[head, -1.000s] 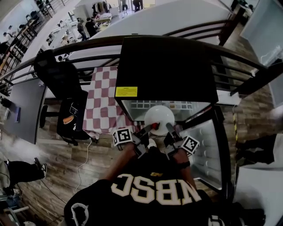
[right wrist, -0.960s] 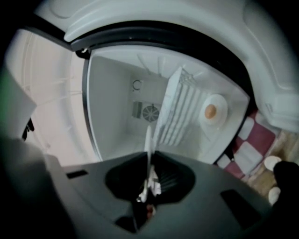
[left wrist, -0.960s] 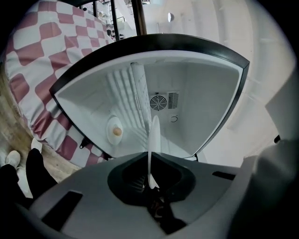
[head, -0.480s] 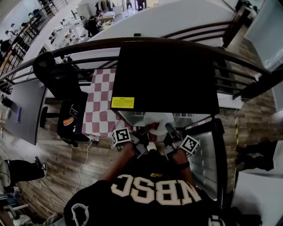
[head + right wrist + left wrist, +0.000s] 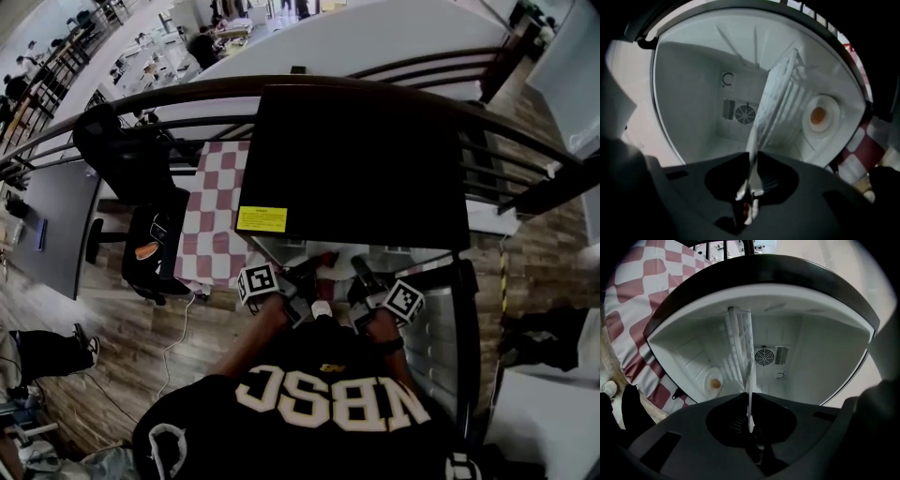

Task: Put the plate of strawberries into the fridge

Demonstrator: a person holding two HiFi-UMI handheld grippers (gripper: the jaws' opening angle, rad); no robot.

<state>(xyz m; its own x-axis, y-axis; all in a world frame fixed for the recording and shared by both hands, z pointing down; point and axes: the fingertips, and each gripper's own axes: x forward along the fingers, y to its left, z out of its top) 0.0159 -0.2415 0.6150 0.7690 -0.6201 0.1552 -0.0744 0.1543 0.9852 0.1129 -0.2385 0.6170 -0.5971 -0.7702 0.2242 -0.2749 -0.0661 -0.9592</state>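
Both grippers hold the white plate by its rim, inside the open fridge [image 5: 366,159]. In the head view the plate [image 5: 335,272] is almost hidden under the fridge's black top, with a bit of red strawberry [image 5: 325,256] showing. My left gripper [image 5: 307,277] and right gripper [image 5: 364,274] reach into the opening side by side. In the left gripper view the plate's rim [image 5: 751,404] runs edge-on between the jaws of the left gripper [image 5: 751,398], which is shut on it. The right gripper [image 5: 753,161] is likewise shut on the rim [image 5: 754,140]. A wire shelf [image 5: 783,101] lies ahead.
The fridge door [image 5: 441,328] stands open at the right. Inside are a fan grille [image 5: 764,356] on the back wall and a round lamp [image 5: 714,383] on the side wall. A table with a red-checked cloth [image 5: 216,216] and a black chair [image 5: 131,159] stand left of the fridge.
The plate has gone forward into the fridge: a second ago its whole white face showed in front, now the black top covers it. Both grippers moved forward with it.
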